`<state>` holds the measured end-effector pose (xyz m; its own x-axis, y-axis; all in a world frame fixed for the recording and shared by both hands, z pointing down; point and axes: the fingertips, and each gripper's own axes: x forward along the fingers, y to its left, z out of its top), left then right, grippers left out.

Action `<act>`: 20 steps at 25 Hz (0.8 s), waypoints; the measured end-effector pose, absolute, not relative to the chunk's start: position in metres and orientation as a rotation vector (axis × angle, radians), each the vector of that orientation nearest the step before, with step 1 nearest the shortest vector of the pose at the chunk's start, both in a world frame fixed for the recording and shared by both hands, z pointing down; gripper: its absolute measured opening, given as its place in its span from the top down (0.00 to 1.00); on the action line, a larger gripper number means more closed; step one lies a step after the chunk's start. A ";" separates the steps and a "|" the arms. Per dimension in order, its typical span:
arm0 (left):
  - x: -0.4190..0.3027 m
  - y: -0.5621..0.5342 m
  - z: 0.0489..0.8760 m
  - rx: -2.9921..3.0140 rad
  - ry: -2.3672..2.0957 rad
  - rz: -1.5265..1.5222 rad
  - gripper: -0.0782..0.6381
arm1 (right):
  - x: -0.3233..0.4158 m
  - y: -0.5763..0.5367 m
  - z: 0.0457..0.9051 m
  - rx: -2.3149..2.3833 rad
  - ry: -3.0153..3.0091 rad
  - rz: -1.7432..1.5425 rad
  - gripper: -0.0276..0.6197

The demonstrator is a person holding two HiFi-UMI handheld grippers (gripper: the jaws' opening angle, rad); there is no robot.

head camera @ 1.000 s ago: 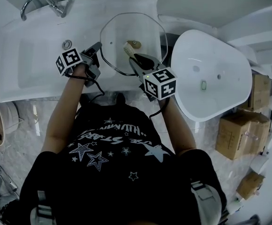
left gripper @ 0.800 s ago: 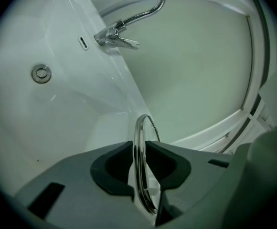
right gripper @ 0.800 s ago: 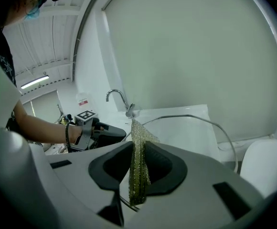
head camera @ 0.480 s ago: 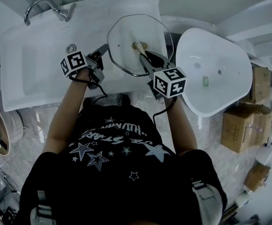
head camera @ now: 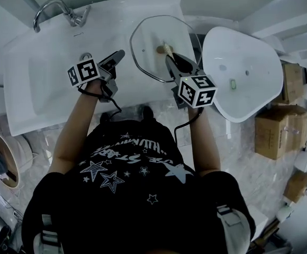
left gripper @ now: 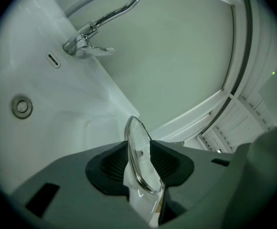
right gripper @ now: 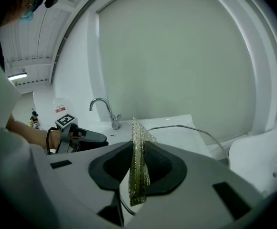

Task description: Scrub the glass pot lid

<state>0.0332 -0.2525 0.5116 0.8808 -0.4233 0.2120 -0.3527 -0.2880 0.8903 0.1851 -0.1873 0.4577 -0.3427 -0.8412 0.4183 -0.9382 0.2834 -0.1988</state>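
Note:
The glass pot lid [head camera: 153, 33] with its metal rim and tan knob sits over the right end of the white sink counter [head camera: 100, 83]. My left gripper [head camera: 119, 56] is at the lid's left edge. In the left gripper view the lid [left gripper: 139, 156] shows edge-on in the gap of the left gripper [left gripper: 139, 149]. Its jaws have just been opening, and the pads [left gripper: 114, 163] do not press on the rim. My right gripper [head camera: 170, 59] points at the knob. The right gripper [right gripper: 139, 151] is shut on a glittery green scrub pad [right gripper: 139, 168]. The lid's rim [right gripper: 196, 130] arcs beyond it.
A chrome faucet [head camera: 58, 9] stands at the back left of the basin, with the drain [left gripper: 22, 106] below it. A white oval fixture [head camera: 243, 73] sits right of the counter. Cardboard boxes [head camera: 280, 131] are on the floor at the right.
The left jaws have opened off the lid's left edge, leaving a small gap. Both grippers and the lid have shifted right in the head view. The right gripper keeps its pad near the knob.

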 end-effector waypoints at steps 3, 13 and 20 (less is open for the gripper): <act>0.029 -0.252 0.502 1.946 -0.536 -0.051 0.71 | 0.181 -0.185 0.454 1.697 -2.291 0.606 0.84; 0.011 -0.240 0.476 2.031 -0.398 -0.013 0.75 | 0.152 -0.172 0.448 1.798 -2.219 0.590 0.85; -0.012 -0.235 0.465 2.138 -0.352 0.045 0.87 | 0.130 -0.165 0.445 1.895 -2.176 0.593 0.85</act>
<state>-0.0115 -0.2355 0.4647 0.9580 -0.2333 0.1665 -0.2676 -0.5202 0.8110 0.1297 -0.1654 0.4446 -0.1610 -0.9021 0.4002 -0.9804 0.0998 -0.1696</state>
